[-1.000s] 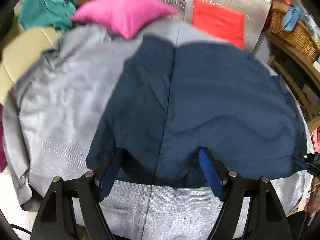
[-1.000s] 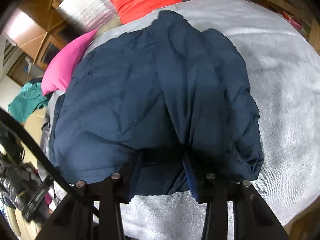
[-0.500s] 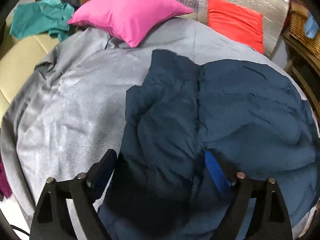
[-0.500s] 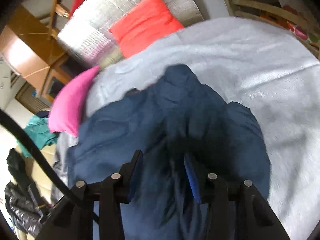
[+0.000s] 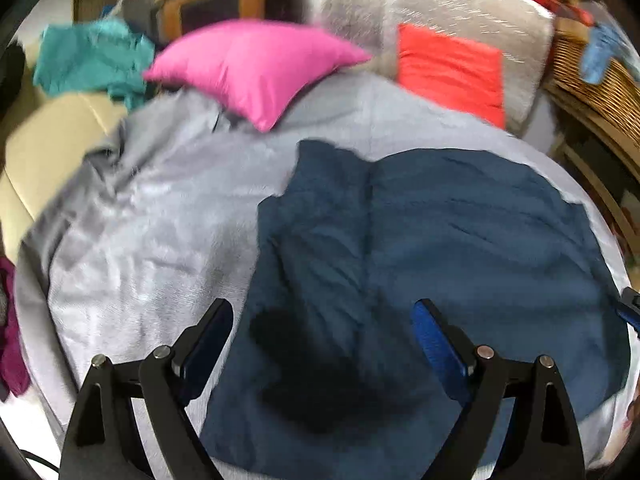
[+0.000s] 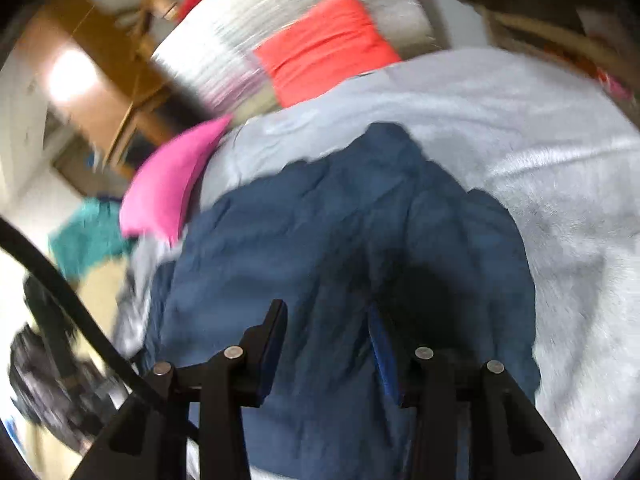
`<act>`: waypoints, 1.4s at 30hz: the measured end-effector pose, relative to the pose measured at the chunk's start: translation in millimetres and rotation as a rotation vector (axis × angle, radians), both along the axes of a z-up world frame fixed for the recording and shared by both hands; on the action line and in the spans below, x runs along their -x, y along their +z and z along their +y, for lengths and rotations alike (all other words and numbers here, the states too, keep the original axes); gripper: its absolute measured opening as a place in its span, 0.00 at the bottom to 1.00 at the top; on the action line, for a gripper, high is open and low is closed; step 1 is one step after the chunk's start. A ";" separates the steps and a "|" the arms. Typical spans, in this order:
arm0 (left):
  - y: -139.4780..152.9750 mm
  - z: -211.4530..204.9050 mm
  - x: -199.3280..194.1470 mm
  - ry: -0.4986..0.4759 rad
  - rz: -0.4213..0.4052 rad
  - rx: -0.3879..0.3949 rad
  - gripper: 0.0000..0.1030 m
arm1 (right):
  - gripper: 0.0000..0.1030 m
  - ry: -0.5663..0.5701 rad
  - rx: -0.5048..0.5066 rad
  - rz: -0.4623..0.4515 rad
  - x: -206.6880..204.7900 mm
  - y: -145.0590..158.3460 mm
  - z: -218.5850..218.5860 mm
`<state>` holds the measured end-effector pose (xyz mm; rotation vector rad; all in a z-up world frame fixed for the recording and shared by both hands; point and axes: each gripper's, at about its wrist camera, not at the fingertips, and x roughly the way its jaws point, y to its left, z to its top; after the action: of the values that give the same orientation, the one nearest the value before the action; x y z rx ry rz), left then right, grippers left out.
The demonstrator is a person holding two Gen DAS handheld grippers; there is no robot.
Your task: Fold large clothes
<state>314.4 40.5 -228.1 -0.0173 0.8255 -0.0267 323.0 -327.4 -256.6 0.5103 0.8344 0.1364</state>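
Observation:
A large navy blue garment (image 5: 440,240) lies spread on a grey bed cover (image 5: 160,232); it also shows in the right wrist view (image 6: 320,248). My left gripper (image 5: 324,328) is open and empty, hovering just above the garment's near part. My right gripper (image 6: 328,328) is open too, its jaws moderately apart above the cloth with nothing between them. The tip of the right gripper (image 5: 630,308) shows at the right edge of the left wrist view. Both views are blurred by motion.
A pink pillow (image 5: 256,68) and an orange-red cushion (image 5: 452,68) lie at the bed's far end against a silver padded board (image 5: 432,4). A teal cloth (image 5: 92,56) lies at far left, a wicker basket (image 5: 596,92) at right. Grey cover (image 6: 540,140) lies bare to the right.
Both grippers have lifted away from the garment. The right gripper, shut on a bunch of cloth a second ago, has opened and let it go. The garment now lies flatter.

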 end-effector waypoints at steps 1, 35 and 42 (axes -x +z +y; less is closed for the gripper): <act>1.0 -8.4 11.1 -0.025 -0.016 -0.022 0.90 | 0.45 0.018 0.010 0.006 7.0 -0.6 6.6; -40.4 -49.4 23.9 -0.097 0.001 -0.169 0.99 | 0.47 0.082 0.137 0.176 23.8 -40.8 62.7; -17.8 -28.6 25.0 -0.070 -0.022 -0.154 0.99 | 0.47 0.097 0.005 0.137 37.5 -31.6 39.8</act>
<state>289.3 11.9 -245.9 0.1565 0.8044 -0.0297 285.4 -287.6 -288.2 0.4779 0.9938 0.1902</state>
